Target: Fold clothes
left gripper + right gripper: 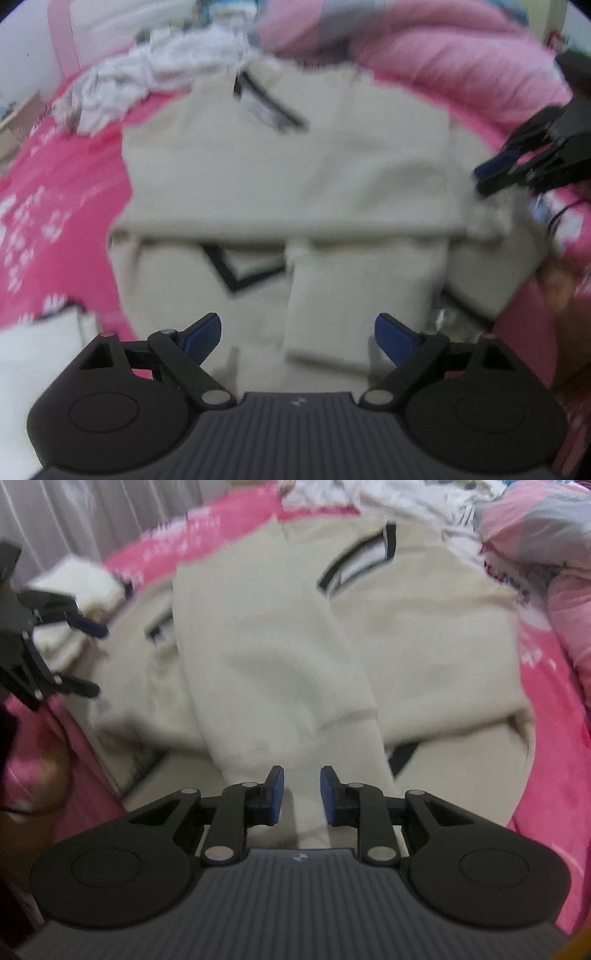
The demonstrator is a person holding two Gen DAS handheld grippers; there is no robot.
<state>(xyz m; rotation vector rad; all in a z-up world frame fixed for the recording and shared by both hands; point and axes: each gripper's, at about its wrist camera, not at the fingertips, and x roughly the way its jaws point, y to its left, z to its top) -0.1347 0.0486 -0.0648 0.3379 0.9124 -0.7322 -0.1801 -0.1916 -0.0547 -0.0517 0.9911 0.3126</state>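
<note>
A cream sweater with black trim (288, 173) lies spread on a pink bed, its sleeves folded in across the body; it also shows in the right wrist view (266, 657). My left gripper (297, 334) is open wide and empty, just above a folded sleeve end (343, 295). It shows at the left edge of the right wrist view (86, 659), open. My right gripper (298, 794) stands partly open over the end of a sleeve (295, 738), with cloth between the pads but a gap showing. In the left wrist view it (491, 181) hovers at the sweater's right edge.
A pile of white clothes (155, 74) lies at the far side of the pink sheet (55, 206). A pink quilt (461, 62) is heaped at the far right. A white folded item (77, 587) lies near the left gripper. The frames are motion-blurred.
</note>
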